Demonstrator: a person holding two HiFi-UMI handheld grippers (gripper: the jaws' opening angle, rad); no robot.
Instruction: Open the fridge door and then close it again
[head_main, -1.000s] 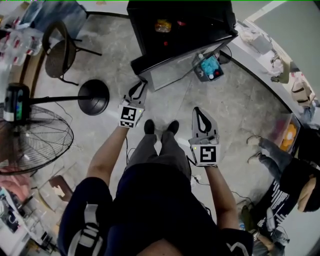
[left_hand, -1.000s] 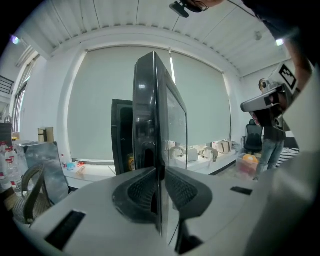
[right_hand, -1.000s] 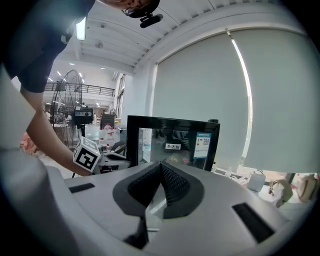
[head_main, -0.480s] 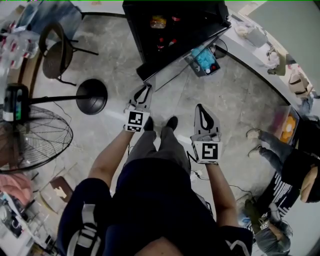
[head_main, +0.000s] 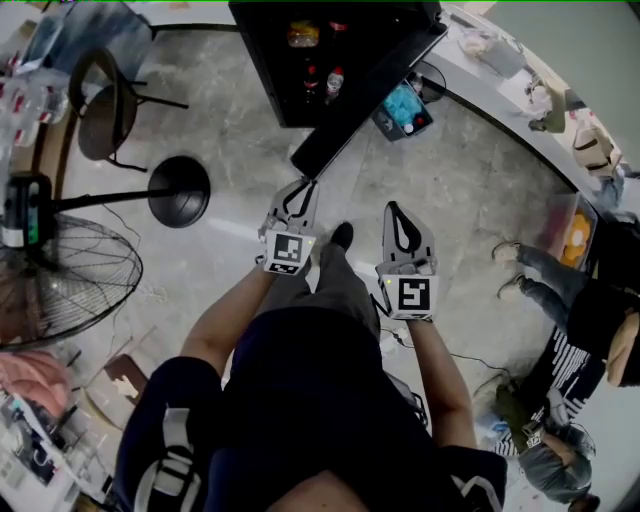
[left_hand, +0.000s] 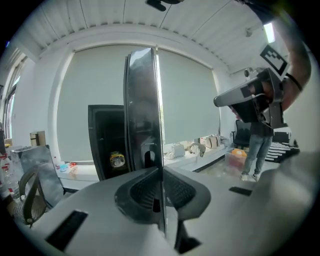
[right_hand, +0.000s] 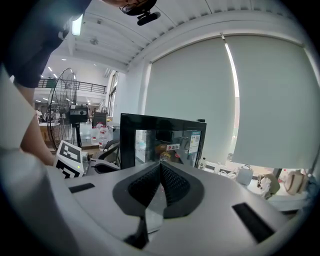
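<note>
Fridge door wide open — bottles, perhaps, inside

Top: dark navy, short sleeves ending above the elbows.
Shoulder strap: pale grey webbing, at seven o'clock in the head view.
Trousers: plain grey.
Shoe: black.
Left gripper: light grey shell, black ribbed pads.
Right gripper: same grey-and-black build.
Left marker cube: white, black square pattern.
Right marker cube: likewise.
</note>
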